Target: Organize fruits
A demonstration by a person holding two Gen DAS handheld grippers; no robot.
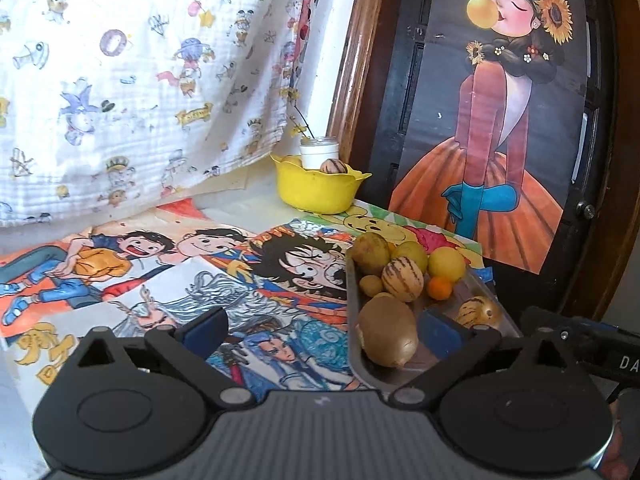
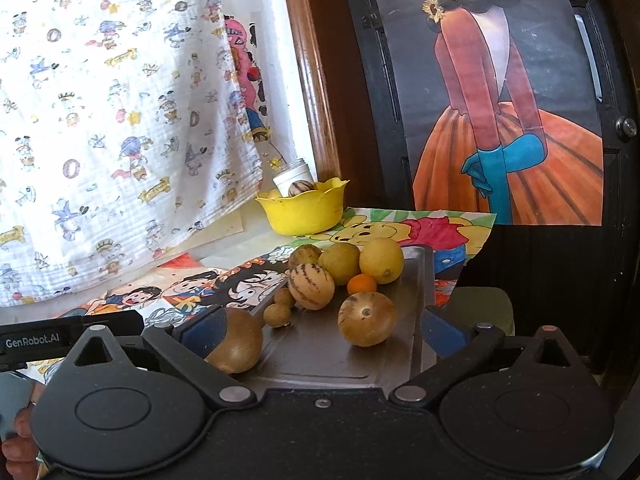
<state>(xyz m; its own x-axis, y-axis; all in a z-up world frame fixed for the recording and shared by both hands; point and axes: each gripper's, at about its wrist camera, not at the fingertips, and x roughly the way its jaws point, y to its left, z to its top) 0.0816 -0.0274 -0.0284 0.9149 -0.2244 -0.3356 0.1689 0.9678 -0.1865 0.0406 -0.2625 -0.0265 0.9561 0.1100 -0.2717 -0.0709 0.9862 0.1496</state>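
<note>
Both grippers, left (image 1: 324, 326) and right (image 2: 320, 322), hover with fingers spread wide and empty over the tray (image 2: 420, 280), presumably choosing fruit for the bowl (image 2: 304, 210).

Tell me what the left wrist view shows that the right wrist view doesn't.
Only the left wrist view shows the poster girl's face and bubble. Only the right wrist view shows the tray's far right rim and a green stool beyond it. Both share the metal tray's fruit, the yellow bowl with a striped fruit, and open, empty jaws.
</note>
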